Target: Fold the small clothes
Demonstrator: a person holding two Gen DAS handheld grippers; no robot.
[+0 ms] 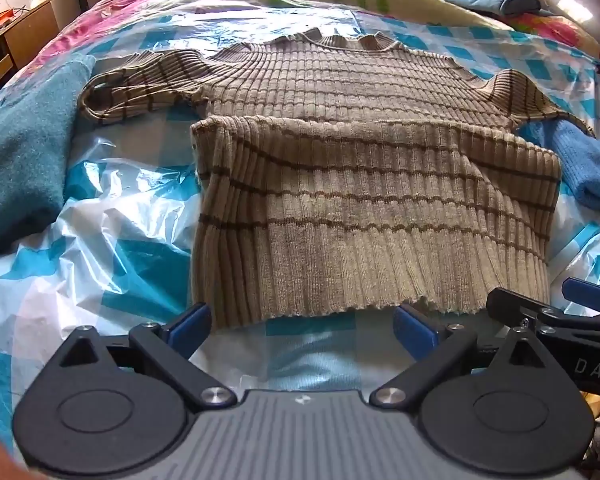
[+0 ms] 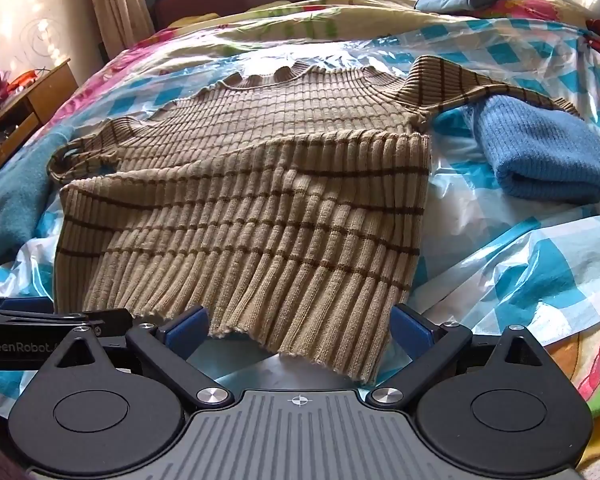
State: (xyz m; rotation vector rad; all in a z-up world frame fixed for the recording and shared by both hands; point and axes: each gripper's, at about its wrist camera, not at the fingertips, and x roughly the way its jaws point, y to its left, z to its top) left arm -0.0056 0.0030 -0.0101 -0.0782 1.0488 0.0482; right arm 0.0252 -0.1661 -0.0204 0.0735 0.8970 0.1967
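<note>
Lying at frame centre on the plastic-covered bed (image 1: 112,220), the ribbed striped sweater (image 1: 364,200) appears soft, light and stretchy. Both left tongs (image 1: 300,326) and right tongs (image 2: 298,330) stand released, empty. Recommended hold: the hem corners at lower frame.

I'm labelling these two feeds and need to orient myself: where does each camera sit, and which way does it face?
Left wrist: sits on the left gripper, angled down at the striped sweater; its open blue fingers show, the right gripper at the right edge.
Right wrist: sits on the right gripper, angled down over the sweater's hem; the left gripper at the left edge.
Shared: the sweater, the checked plastic sheet, the blue knit.
</note>
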